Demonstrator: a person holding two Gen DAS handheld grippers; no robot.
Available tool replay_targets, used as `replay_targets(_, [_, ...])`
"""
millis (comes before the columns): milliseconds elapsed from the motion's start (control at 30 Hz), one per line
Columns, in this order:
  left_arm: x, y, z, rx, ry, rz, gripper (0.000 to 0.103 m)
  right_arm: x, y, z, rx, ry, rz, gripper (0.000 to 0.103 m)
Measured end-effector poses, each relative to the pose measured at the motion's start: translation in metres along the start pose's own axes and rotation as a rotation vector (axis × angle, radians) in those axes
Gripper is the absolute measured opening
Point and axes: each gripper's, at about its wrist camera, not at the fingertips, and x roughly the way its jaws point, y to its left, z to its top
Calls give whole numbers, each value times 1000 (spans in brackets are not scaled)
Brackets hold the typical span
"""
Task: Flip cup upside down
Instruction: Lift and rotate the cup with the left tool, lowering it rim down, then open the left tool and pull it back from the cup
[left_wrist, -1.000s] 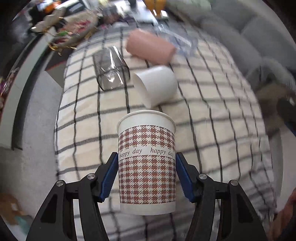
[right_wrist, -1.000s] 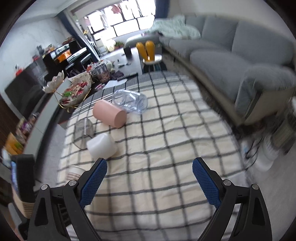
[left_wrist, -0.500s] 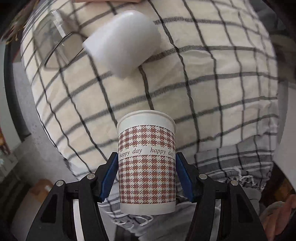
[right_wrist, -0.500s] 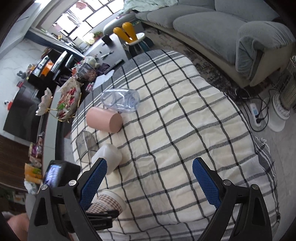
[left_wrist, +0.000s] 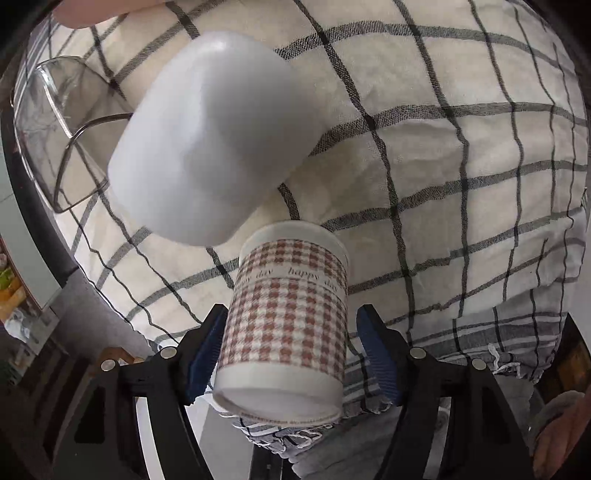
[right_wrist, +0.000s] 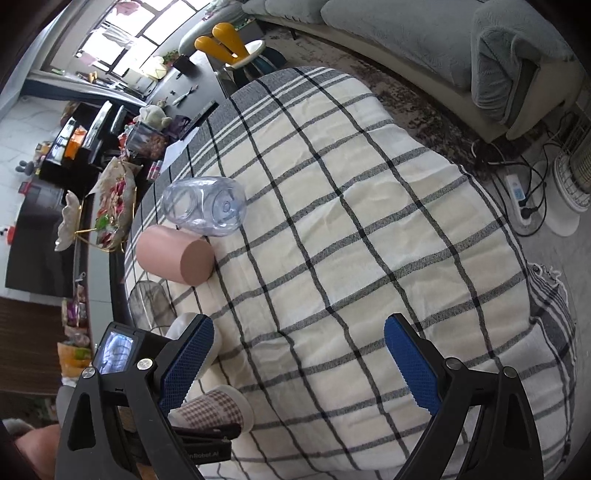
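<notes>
The houndstooth paper cup (left_wrist: 286, 321) is seen between the blue pads of the left tool (left_wrist: 291, 354), mouth towards the checked tablecloth (left_wrist: 443, 155) on the bench, base towards the camera. The left pad (left_wrist: 205, 350) lies against the cup wall, while a narrow gap shows at the right pad, so a firm hold cannot be confirmed. Whether the rim touches the cloth is hidden by the cup itself. Its printed lettering is blurred.

The white cup (left_wrist: 207, 136) lies on its side just beyond, covering part of the clear glass (left_wrist: 62, 125). The pink cup (right_wrist: 173, 254) is cut off in the left view; beside it lies a clear plastic jar (right_wrist: 205, 210). No contents can be made out in any container.

The right tool (right_wrist: 299, 354) is held wide apart, with nothing between its pads.
</notes>
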Motion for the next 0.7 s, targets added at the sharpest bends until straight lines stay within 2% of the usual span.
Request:
replay_targets(167, [-19, 1, -33, -21, -94, -6, 74, -22, 11, -10, -49, -43, 11, 94])
replay_targets(300, [-38, 8, -70, -90, -249, -12, 76, -46, 25, -24, -126, -107, 1, 94])
replay_targets(467, [-51, 14, -123, -195, -459, -57, 77, -76, 45, -49, -262, -201, -35, 94])
replay_targets(600, [-57, 25, -149, -263, -592, -108, 77, -94, 56, -69, -356, -268, -60, 94])
replay_targets(700, [-56, 25, -172, -320, -719, -86, 77, -105, 65, -85, -422, -325, -83, 94])
